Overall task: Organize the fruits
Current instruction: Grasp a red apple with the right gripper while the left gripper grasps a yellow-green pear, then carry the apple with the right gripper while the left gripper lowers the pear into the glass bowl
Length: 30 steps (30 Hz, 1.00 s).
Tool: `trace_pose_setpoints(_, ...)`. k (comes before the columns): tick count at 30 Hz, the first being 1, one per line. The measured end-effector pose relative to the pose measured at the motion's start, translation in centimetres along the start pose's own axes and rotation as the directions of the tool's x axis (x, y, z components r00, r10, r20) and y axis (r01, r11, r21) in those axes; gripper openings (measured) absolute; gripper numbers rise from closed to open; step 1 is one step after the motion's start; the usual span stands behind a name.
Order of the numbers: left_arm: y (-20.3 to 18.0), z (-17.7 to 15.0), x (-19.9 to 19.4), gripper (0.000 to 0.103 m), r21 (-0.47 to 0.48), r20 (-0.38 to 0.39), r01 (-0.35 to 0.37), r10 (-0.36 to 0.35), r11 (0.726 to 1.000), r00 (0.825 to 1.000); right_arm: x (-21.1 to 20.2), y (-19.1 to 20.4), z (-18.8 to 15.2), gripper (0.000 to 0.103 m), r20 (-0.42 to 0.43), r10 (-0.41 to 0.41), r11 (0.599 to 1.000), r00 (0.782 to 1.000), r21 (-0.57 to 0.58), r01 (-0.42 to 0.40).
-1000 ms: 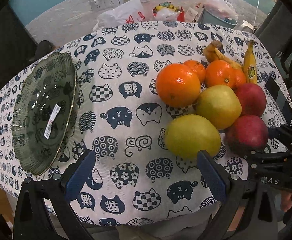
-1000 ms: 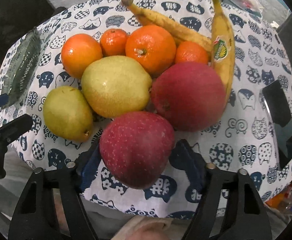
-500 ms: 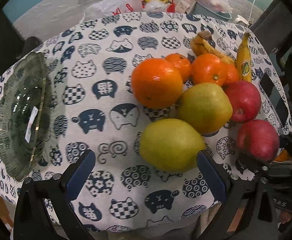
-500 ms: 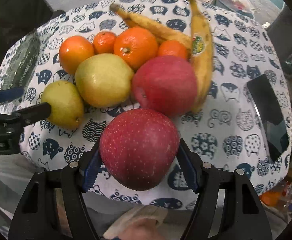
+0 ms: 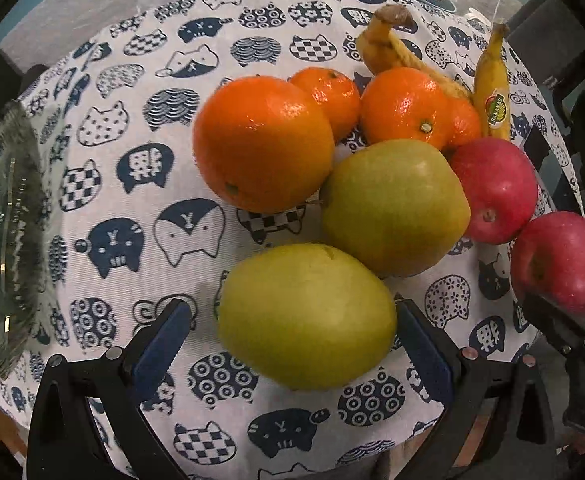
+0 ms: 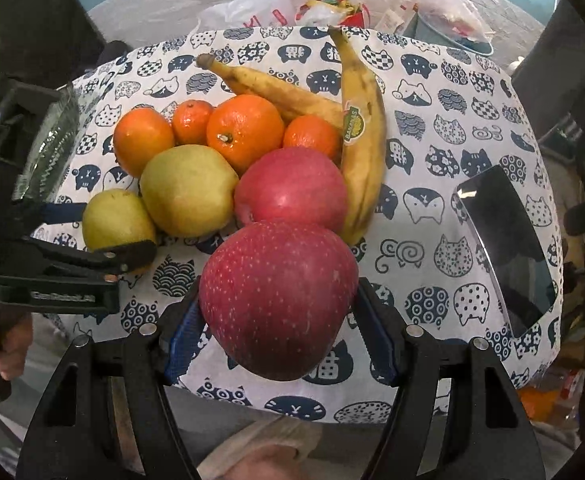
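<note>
The left hand-held gripper (image 5: 292, 336) stands released, straddling the near pear (image 5: 306, 316), seemingly untouched; the right hand-held gripper (image 6: 278, 344) grasps a red apple (image 6: 278, 300).

Both wrist cameras are looking forward and down over the worktop's (image 5: 196, 56) near edge, close in. Left view is hugging the pear (image 5: 306, 316); right view is sharing that fruit pile (image 6: 236, 152) at mid-frame.

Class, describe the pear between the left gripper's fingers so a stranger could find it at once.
Start at the cat-print tablecloth and find the fruit pile. At its near edge lies a yellow-green pear, inside the open left gripper. Unlike the second pear behind it, it touches no orange.
</note>
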<state>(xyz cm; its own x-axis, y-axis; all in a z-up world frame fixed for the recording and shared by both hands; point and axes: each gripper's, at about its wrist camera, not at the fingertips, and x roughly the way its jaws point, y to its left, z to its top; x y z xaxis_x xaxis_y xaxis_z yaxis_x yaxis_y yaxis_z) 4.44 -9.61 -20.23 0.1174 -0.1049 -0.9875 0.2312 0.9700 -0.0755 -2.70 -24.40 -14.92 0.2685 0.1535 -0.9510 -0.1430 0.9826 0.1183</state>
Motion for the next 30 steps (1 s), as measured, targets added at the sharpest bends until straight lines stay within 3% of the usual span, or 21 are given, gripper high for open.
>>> trace_pose_setpoints(4,-0.2,0.4,0.9,0.100,0.015,-0.013,0.014,-0.014,1.000,1.000,-0.4,-0.2,0.1,0.070,0.013,0.006,1.000,1.000,-0.004,-0.006)
trace_pose_setpoints(8,-1.0,0.5,1.4,0.084,0.036,-0.019,0.072,-0.071,0.997,0.997,-0.7,-0.2,0.5,0.070,0.027,0.007,1.000,1.000,-0.007,-0.007)
trace_pose_setpoints(18,-1.8,-0.5,0.8,0.084,0.095,0.017,0.029,-0.031,0.995,0.999,-0.9,0.2,1.1,0.070,0.044,0.001,1.000,0.999,-0.020,0.000)
trace_pose_setpoints(30,0.2,-2.3,-3.2,0.084,0.068,0.106,-0.006,-0.001,0.998,0.994,-2.2,2.3,1.9,0.070,0.097,0.003,0.998,0.995,-0.066,0.003)
